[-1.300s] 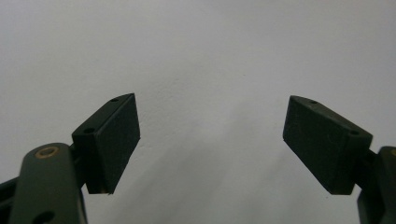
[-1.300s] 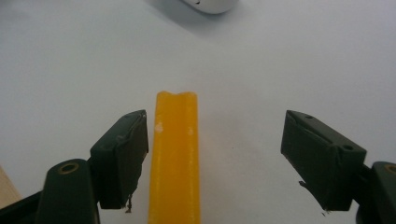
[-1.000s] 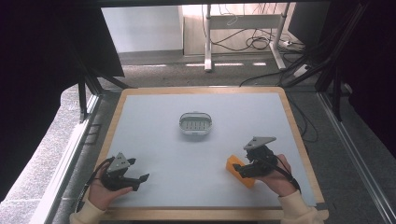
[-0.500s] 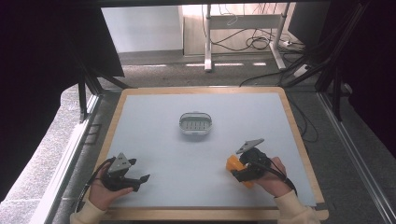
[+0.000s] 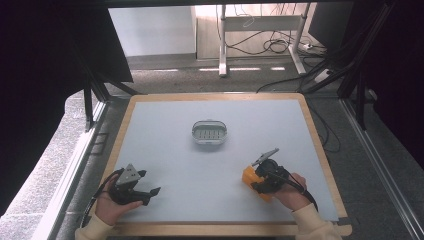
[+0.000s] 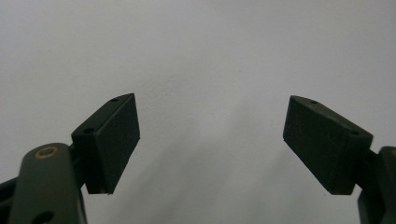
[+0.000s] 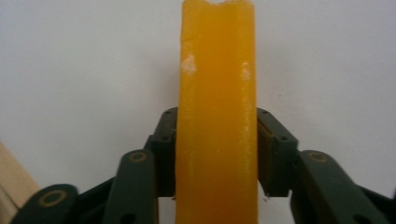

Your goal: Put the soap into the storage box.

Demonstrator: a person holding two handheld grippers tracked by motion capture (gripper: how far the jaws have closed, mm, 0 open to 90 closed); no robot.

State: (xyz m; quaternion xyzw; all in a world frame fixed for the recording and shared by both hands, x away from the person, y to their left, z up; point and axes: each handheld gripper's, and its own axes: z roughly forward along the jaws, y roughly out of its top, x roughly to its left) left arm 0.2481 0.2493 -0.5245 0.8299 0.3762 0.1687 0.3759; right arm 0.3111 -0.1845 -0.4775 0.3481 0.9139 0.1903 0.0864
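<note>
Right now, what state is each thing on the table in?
Orange block: clamped between the right tool's jaws, which have just closed on it.
Left tool: open, nothing between its jaws, resting low over the table.
Oval dish: upright, untouched, mid-table.

Right gripper (image 7: pixel 217 158) jaws just closed onto the orange rectangular block (image 7: pixel 217 116), now pinched between both pads.
</note>
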